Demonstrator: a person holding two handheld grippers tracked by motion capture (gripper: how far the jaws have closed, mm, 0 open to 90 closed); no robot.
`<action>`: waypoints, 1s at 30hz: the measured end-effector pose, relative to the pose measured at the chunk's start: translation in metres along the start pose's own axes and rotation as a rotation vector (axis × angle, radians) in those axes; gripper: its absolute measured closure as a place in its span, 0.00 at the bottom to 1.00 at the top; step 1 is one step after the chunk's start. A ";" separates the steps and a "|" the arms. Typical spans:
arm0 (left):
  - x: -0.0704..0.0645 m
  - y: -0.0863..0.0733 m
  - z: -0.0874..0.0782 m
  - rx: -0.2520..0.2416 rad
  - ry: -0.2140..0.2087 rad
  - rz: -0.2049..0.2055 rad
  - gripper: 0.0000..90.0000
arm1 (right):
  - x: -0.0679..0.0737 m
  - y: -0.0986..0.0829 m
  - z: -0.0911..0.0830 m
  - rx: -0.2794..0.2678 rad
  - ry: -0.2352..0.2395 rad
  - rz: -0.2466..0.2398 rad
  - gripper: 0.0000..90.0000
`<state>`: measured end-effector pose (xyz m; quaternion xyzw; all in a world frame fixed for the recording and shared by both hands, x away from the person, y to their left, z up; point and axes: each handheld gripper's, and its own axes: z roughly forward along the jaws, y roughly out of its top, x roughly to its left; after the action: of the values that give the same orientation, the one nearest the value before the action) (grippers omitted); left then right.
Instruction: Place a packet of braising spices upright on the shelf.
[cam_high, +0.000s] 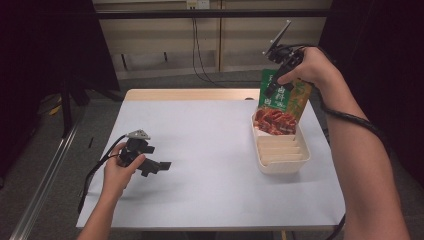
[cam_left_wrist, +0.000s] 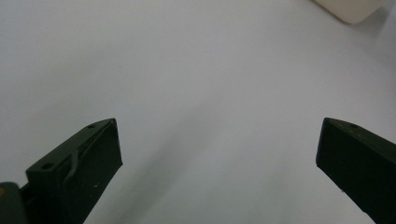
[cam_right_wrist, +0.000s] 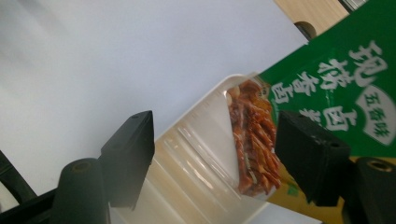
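At lower left of the high view, the left gripper (cam_high: 150, 162) hovered over the table (cam_high: 200, 150), jaws spread and empty. Farther, upper right, the right gripper (cam_high: 280, 70) had its jaws apart, the green snack packet (cam_high: 280, 102) standing in the white tray (cam_high: 282, 165); whether it pinched the packet couldn't be told. Probably placing; withdrawal seemed next.

Lab-like recording space: black curtains (cam_high: 45, 45), bare white table (cam_high: 200, 150), trailing cables (cam_high: 197, 50).

A white-topped desk (cam_high: 210, 150) with a wooden strip along its far edge stands on grey carpet. Beyond the far edge, a pale panelled wall (cam_high: 160, 40) carries a black cable (cam_high: 197, 55) trailing to the floor. Dark curtains (cam_high: 45, 45) hang on both sides. A metal rail (cam_high: 45, 175) runs along the floor off the desk's left edge.
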<state>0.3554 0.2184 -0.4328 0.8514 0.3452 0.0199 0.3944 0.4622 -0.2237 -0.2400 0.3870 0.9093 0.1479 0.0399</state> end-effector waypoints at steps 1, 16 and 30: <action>0.000 0.000 0.000 -0.001 -0.003 0.000 0.00 | 0.002 0.000 0.002 -0.005 0.000 -0.011 0.32; -0.001 -0.001 0.000 0.012 -0.015 0.007 0.00 | 0.038 0.008 0.033 -0.008 0.046 -0.074 0.26; -0.002 -0.001 0.001 0.009 -0.008 0.005 0.00 | 0.065 0.007 0.060 -0.020 0.090 -0.128 0.24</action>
<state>0.3532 0.2172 -0.4337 0.8540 0.3414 0.0158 0.3922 0.4324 -0.1583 -0.2923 0.3205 0.9315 0.1716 0.0123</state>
